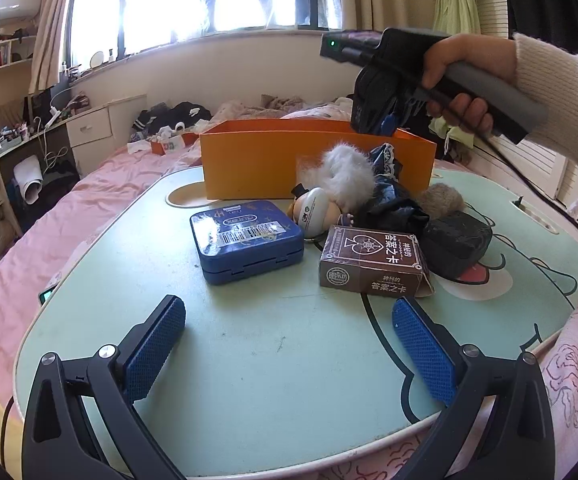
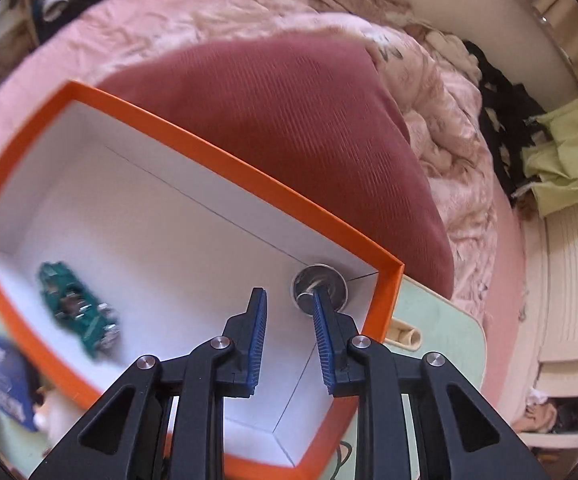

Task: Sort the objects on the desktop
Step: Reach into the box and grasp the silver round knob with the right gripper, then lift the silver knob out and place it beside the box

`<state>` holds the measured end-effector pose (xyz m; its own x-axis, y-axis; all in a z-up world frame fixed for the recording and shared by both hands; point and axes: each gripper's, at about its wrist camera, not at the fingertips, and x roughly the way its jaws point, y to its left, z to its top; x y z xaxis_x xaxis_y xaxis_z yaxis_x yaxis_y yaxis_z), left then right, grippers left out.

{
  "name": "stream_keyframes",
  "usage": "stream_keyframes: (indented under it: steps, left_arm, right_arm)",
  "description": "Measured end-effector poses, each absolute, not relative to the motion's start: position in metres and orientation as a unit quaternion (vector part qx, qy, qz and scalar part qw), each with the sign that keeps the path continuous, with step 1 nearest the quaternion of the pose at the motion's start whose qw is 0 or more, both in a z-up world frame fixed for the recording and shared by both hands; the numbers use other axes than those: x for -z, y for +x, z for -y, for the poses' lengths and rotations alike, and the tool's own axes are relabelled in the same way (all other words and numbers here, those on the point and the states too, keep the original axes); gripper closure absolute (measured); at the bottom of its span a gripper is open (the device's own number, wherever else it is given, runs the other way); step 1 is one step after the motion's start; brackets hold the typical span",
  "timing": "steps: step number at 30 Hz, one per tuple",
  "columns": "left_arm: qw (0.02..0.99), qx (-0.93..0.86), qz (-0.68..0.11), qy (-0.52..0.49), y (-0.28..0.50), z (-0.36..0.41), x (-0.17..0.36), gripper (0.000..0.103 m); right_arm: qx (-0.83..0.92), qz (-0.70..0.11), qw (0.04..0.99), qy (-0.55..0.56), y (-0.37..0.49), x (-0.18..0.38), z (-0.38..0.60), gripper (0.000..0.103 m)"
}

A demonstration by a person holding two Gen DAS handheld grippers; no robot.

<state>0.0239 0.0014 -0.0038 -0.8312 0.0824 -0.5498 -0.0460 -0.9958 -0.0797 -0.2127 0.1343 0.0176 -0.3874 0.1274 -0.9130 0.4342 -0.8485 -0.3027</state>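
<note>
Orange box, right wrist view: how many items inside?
2. A green toy car lies near the left wall of the orange box; a round metal disc sits in the far right corner. The tool hides part of the floor.

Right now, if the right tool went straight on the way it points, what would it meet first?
Most likely the white inside floor of the orange box. The right tool points down into it, nothing between its fingers. The round metal piece lies just beyond the right fingertip, so depth there is uncertain.
</note>
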Motion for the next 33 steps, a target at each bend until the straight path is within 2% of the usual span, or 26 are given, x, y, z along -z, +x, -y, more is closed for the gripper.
stream_keyframes:
  steps: [4, 10, 17, 23, 27, 33]
  left_arm:
    - [0.034, -0.957, 0.032, -0.287, 0.024, -0.002, 0.004, 0.000]
    - [0.034, -0.957, 0.032, -0.286, 0.024, -0.005, 0.004, 0.000]
    - [0.035, -0.957, 0.032, -0.286, 0.024, -0.005, 0.004, 0.000]
    - [0.035, -0.957, 0.032, -0.286, 0.023, -0.005, 0.005, 0.000]
    - [0.035, -0.957, 0.032, -0.286, 0.024, -0.005, 0.005, 0.000]
    - [0.035, -0.957, 0.032, -0.286, 0.024, -0.005, 0.005, 0.000]
  right_arm:
    - [0.782, -0.282, 0.059, 0.552, -0.216, -0.003, -0.132, 0.080]
    - [0.780, -0.267, 0.049, 0.564, -0.222, 0.002, -0.133, 0.085]
    - [0.815, -0.218, 0.108, 0.525, -0.196, -0.041, -0.139, 0.086]
    - [0.840, -0.149, 0.197, 0.483, -0.121, -0.089, -0.155, 0.086]
    - [0.832, -0.136, 0.237, 0.482, -0.073, -0.081, -0.162, 0.086]
    - [0.821, -0.073, 0.252, 0.508, -0.051, -0.057, -0.184, 0.086]
